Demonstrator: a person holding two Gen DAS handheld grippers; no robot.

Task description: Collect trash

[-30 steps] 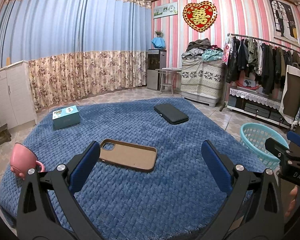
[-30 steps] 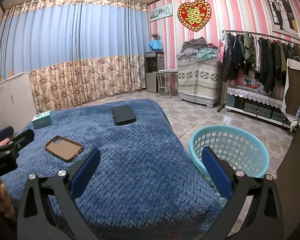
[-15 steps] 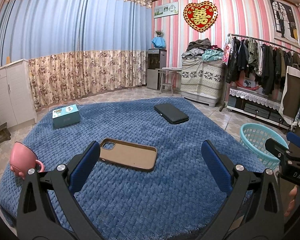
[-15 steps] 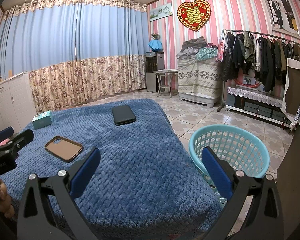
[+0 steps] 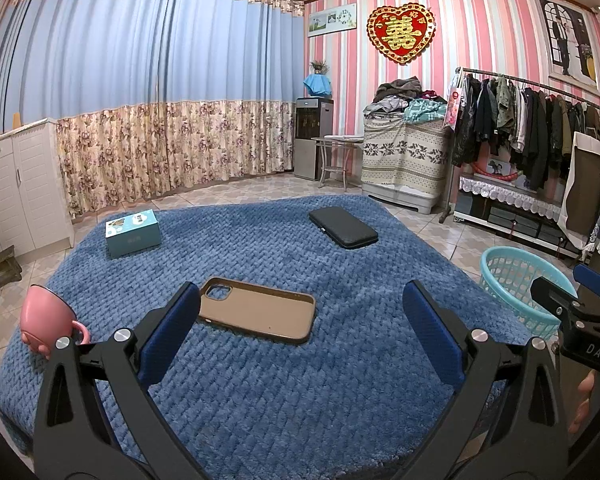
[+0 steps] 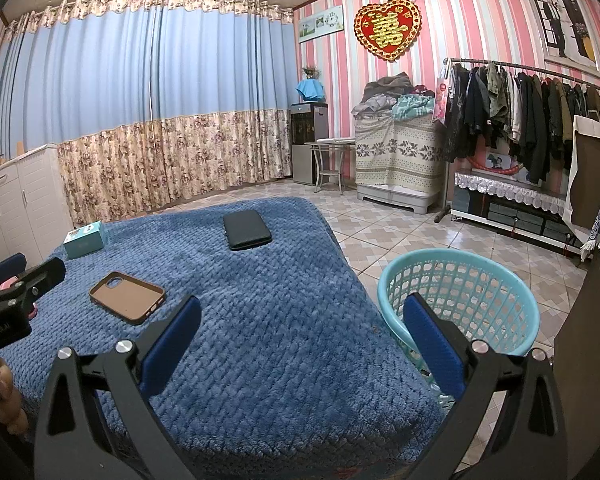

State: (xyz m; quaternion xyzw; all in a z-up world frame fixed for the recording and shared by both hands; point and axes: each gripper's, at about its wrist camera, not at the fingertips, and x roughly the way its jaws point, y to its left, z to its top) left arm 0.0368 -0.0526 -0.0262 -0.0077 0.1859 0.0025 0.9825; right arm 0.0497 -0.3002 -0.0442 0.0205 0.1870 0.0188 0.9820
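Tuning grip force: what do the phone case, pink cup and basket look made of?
Phone case: probably soft silicone or leatherette, matte brown with a darker rim; no glare.
Pink cup: glossy, smooth, with a dark rim line; looks like ceramic or enamel, cannot tell which.
Basket: moulded plastic, light teal, slightly shiny, with an open lattice wall.

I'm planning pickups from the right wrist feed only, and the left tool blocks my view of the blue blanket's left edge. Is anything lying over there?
Observer: Yes, a pink cup sits tipped at the left edge of the blanket, left of the phone case.
Operator: Is the left claw holding anything?
Observer: No. The left claw is open and empty, with the phone case right ahead of it.
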